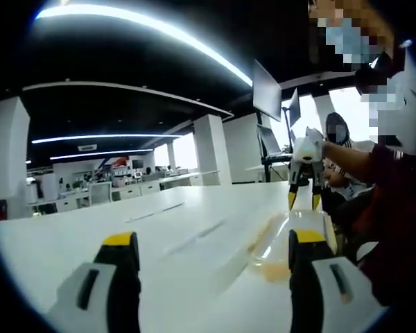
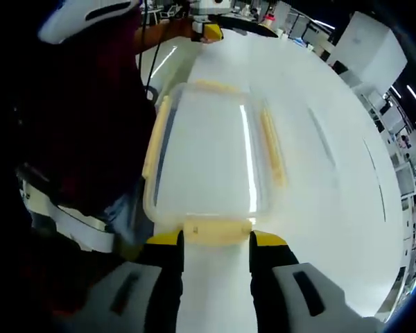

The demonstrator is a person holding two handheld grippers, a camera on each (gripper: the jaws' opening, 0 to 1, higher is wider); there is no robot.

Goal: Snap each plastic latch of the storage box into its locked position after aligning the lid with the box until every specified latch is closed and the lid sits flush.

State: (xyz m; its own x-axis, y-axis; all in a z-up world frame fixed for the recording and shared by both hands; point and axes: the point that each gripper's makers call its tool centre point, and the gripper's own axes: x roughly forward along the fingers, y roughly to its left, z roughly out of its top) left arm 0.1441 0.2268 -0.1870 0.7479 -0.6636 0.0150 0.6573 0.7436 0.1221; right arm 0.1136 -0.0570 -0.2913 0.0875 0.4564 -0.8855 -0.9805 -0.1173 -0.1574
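A clear storage box (image 2: 215, 159) with its lid on lies on the white table. Pale yellow latches run along its sides, the left latch (image 2: 156, 139), the right latch (image 2: 272, 149) and the far latch (image 2: 211, 87). The near latch (image 2: 217, 229) sits just ahead of my right gripper (image 2: 216, 243), between its two open yellow-tipped jaws. In the left gripper view the same box (image 1: 284, 243) shows edge-on at the right, and the right gripper (image 1: 304, 201) points down over its far end. My left gripper (image 1: 213, 239) is open, level with the table, holding nothing; it appears small beyond the box's far end (image 2: 209, 29).
The white table (image 1: 159, 229) stretches wide to the left of the box. A person in a dark red top (image 2: 90, 125) sits close against the box's long side. Monitors (image 1: 267, 90) and office desks stand in the background.
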